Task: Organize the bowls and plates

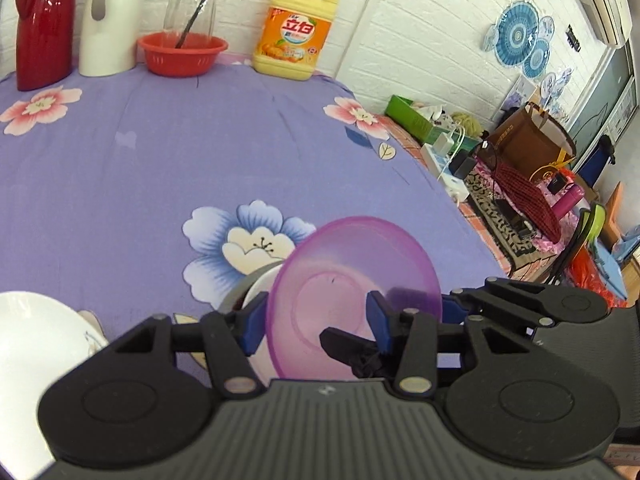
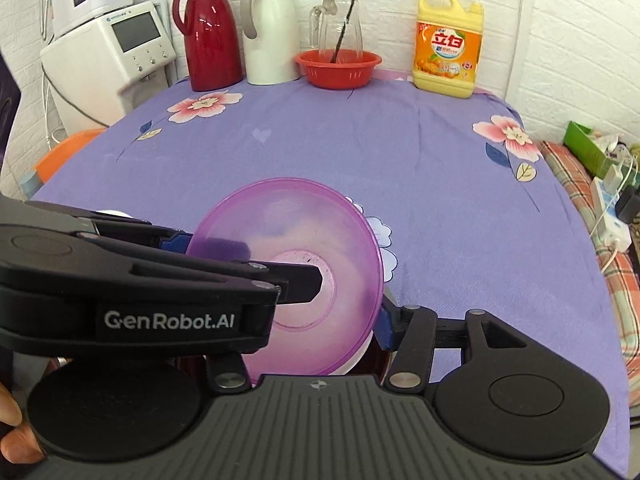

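Left wrist view is showing the purple bowl (image 1: pixel 352 264) tipped up on edge near the front of the purple flowered tablecloth (image 1: pixel 160 152), apparently leaning on a white bowl (image 1: pixel 258 286) whose rim is peeking out behind it. The left gripper (image 1: pixel 316 324) is straddling the bowl's wall with its blue pads (image 1: pixel 254 328) well apart, one outside the rim and one inside the hollow, so it is not pinching anything. The right gripper (image 2: pixel 318 324) is reaching across from the other side, likewise with one finger inside the bowl and one behind it. Its own camera is hiding one pad behind the left tool, so whether it is clamping the wall cannot be told. A white plate (image 1: pixel 36 340) is lying apart at the near left edge. Judging by this, the sorting is only partly along: the purple bowl is being nested onto the white one but is not yet sitting flat, and the plate is waiting to be grouped.
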The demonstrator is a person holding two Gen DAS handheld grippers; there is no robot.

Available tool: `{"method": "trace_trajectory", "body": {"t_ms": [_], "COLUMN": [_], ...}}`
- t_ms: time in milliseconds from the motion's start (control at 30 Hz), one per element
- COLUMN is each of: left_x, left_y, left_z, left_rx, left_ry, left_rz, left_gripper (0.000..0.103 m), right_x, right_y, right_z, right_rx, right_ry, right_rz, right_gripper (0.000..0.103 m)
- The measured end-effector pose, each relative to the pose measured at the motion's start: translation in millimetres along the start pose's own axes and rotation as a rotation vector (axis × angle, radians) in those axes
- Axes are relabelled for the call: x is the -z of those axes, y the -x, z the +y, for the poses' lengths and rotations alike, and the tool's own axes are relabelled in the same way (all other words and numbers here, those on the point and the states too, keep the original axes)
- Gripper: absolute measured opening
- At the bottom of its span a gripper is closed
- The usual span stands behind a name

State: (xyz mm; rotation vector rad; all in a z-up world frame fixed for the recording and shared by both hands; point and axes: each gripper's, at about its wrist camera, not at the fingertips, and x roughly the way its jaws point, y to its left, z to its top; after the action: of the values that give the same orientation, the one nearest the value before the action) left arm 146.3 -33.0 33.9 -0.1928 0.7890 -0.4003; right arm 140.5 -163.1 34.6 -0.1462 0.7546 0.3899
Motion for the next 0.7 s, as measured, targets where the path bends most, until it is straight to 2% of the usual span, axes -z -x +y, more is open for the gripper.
{"method": "trace_trajectory", "body": {"t_ms": [100,233,400,533,700], "left_x": [-1,-6,-10,-4,14], "left_y": [0,7,26,39,40], "left_z": [1,5,13,23,38], "left_rx": [-0.006,-0.004,0.04,0.063,0.046], "left_ry": [-0.015,-0.007,0.035,0.058,0.05], "left_rz": [0.003,-0.016,-0.06,-0.088,-0.065], "left_gripper": [0.048,0.072,0.076,0.079,0.081], "right_x": [2,4,10,32,70], "right_y": [1,15,39,51,52], "right_z": [-1,-6,-16,-21,-18], "right_rx": [-0.029,-0.013,0.001,0.006,0.006], "right_ry": [-0.011,-0.036,-0.088,-0.173,-0.27], "right_rz": [-0.007,-0.069,-0.17,-0.237,-0.254], "right_gripper": [0.09,0.103,0.103,0.103,0.103]}}
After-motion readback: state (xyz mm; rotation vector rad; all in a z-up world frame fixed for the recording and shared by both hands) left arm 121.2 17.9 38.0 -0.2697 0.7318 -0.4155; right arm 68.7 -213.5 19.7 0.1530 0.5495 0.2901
